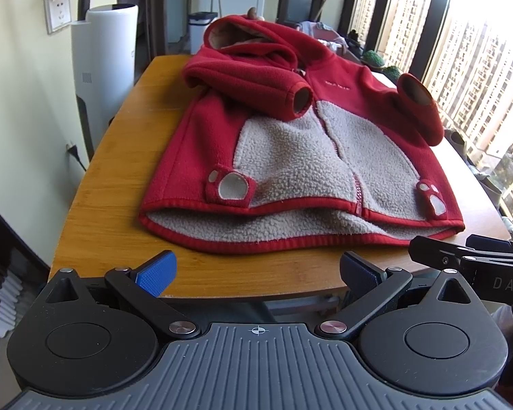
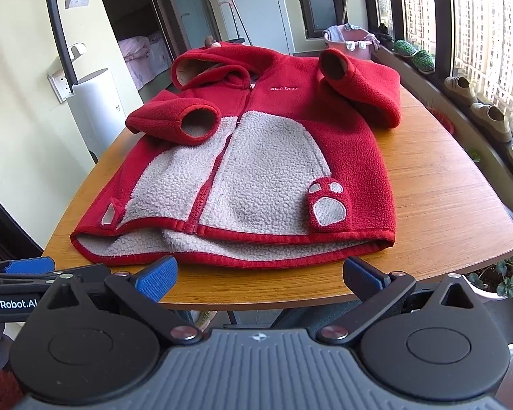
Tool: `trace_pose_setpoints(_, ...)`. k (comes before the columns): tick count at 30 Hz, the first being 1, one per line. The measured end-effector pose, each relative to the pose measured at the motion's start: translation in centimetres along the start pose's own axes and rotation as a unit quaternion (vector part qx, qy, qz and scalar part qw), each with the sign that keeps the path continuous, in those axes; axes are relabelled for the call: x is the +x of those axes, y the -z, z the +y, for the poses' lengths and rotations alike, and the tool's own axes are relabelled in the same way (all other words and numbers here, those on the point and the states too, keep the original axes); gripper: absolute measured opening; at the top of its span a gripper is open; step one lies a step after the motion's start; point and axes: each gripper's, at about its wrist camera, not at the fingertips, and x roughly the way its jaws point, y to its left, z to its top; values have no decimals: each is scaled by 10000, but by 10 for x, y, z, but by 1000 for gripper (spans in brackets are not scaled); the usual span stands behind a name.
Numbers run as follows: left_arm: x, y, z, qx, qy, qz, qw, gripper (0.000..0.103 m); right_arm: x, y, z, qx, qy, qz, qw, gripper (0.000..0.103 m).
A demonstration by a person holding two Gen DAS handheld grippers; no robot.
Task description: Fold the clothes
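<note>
Right now your left hand-held gripper hovers off the near edge of the worktop with its blue pads spread wide apart and nothing between them. Your right hand-held gripper sits the same way, pads apart and empty, just short of the worktop's front edge. Each tool shows at the margin of the other's view, so you hold them side by side.

You have the red fleece jacket lying flat on the wooden worktop, front up, zipped, hem toward you and hood at the far end. Its grey sherpa belly panel spans both sides of the zip. The hem gapes a little, showing grey lining inside. Paw patches sit near the bottom corners, one on each side.

The sleeve on your left is folded across the chest, its cuff opening facing you and resting at the top of the grey panel. The sleeve on your right bunches up beside the shoulder, cuff raised and open.

Beyond the worktop stand a white cylindrical appliance by the wall on the left and tall windows on the right.
</note>
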Motion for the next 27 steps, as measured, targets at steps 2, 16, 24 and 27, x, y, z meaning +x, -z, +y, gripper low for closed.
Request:
trace_pose_setpoints(2,0,0,-1,13,-5,1,10000,103,-2,1,0,-4,-7,-31,10000,103)
trace_pose_setpoints(16,2,0,-5,129,7,40,9999,103,-1,3,-3,50,-33,-22,10000,103)
trace_pose_setpoints(24,1,0,-6,133,4,36,9999,103,-1,3,-3,61,-58,-14,10000,103)
trace_pose_setpoints(27,2,0,-6,133,8,43,9999,103,0,3,-3,52,-59,-3,10000,103)
